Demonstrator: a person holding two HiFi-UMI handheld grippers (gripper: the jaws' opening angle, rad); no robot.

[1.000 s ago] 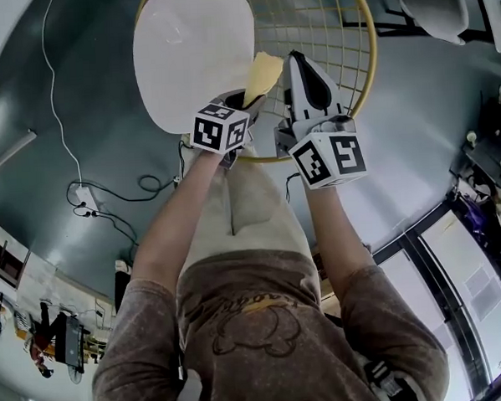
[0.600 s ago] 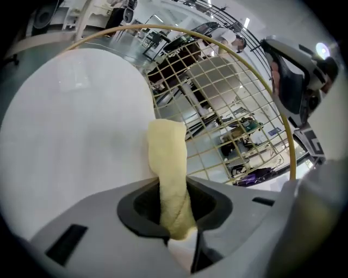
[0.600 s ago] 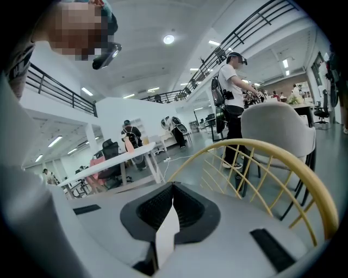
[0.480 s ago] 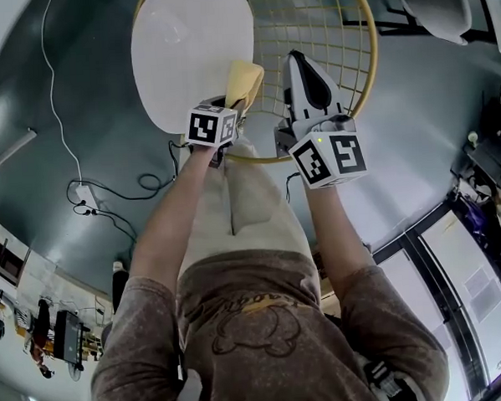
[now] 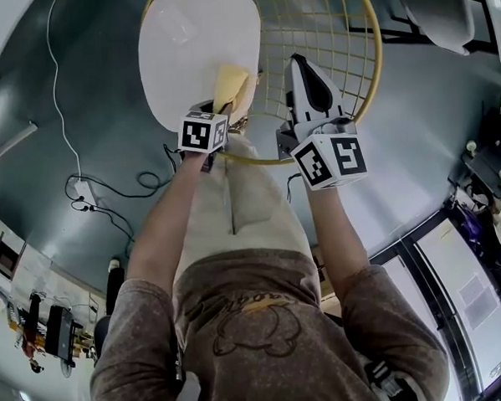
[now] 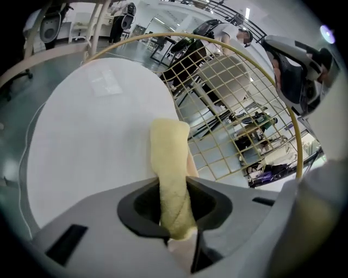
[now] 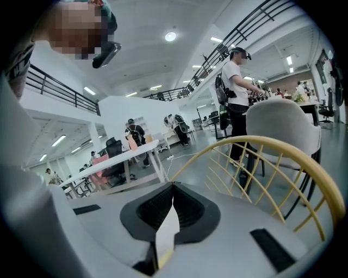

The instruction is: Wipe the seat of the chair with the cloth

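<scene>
A yellow cloth (image 5: 232, 89) (image 6: 171, 174) is clamped in my left gripper (image 5: 217, 113) (image 6: 173, 217), which is shut on it. The cloth's free end lies over the near right part of the white chair seat (image 5: 194, 52) (image 6: 92, 146). The yellow wire backrest (image 5: 325, 32) (image 6: 234, 108) curves round to the right of the seat. My right gripper (image 5: 301, 80) (image 7: 169, 209) is shut with nothing in it, held above the backrest's yellow hoop (image 7: 272, 157), to the right of the left gripper.
A white cable (image 5: 57, 97) and a power strip (image 5: 84, 196) with black leads lie on the grey floor left of the chair. Another white chair (image 5: 437, 5) (image 7: 283, 127) stands at the far right. A person (image 7: 236, 92) stands beyond it. Desks fill the background.
My left gripper has moved forward and left with the cloth, bringing the cloth from beside the seat's edge onto the seat. The right gripper has stayed in place.
</scene>
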